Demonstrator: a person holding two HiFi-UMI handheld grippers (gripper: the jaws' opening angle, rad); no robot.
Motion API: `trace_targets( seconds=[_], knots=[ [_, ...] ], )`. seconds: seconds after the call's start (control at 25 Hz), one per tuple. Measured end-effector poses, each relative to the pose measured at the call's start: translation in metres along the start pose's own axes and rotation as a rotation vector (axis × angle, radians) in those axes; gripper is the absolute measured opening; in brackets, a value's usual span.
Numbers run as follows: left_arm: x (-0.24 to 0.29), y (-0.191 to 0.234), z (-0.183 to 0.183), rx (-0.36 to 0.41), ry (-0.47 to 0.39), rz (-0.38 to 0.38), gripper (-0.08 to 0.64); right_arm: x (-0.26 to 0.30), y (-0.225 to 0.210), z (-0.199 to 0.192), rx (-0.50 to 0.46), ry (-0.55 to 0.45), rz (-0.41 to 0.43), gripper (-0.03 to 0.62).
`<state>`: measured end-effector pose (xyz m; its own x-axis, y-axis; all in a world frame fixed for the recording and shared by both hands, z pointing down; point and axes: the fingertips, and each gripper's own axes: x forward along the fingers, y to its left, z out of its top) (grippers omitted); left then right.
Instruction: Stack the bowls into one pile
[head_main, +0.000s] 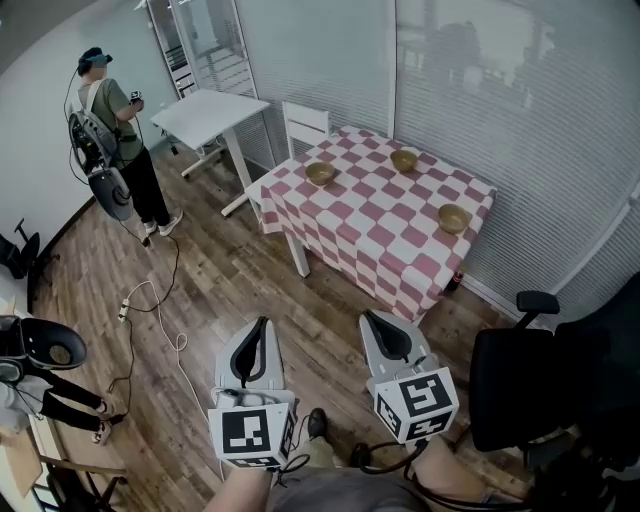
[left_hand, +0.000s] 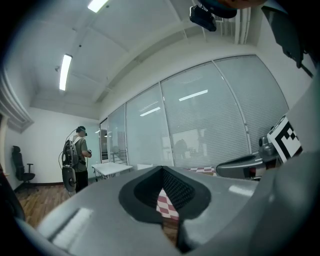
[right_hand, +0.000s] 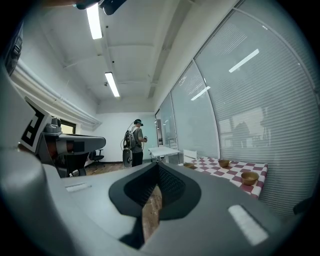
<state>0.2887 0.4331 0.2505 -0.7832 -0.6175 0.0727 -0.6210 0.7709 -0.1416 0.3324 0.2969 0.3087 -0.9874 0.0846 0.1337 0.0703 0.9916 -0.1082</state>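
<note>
Bowls (head_main: 320, 173): three, small, golden-brown, well apart

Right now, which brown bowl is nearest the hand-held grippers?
The round brown bowl at the right end of the red-and-white checked table; the left bowl and back bowl sit farther away.

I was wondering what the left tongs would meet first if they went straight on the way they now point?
Most likely the checked tablecloth, which sits dead ahead of the left tongs in their own view. Only bare wooden floor seems to lie between, though depth is hard to judge.
</note>
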Motion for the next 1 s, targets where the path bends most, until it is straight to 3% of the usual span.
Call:
trace_targets(
  seconds=[0.36, 0.72, 1.0],
  knots=[
    [0.100, 0.053, -0.024, -0.036, 0.012, -0.010, 0.000, 0.109, -0.030, -0.007, 0.008, 0.036, -0.018, 0.026],
    [0.218, 0.115, -0.022, -0.049, 0.014, -0.089, 0.000, 0.232, -0.064, 0.013, 0.016, 0.053, -0.096, 0.026],
    [0.276, 0.140, -0.026, -0.044, -0.013, -0.124, 0.000, 0.281, -0.090, 0.034, 0.007, 0.026, -0.157, 0.026]
  ],
)
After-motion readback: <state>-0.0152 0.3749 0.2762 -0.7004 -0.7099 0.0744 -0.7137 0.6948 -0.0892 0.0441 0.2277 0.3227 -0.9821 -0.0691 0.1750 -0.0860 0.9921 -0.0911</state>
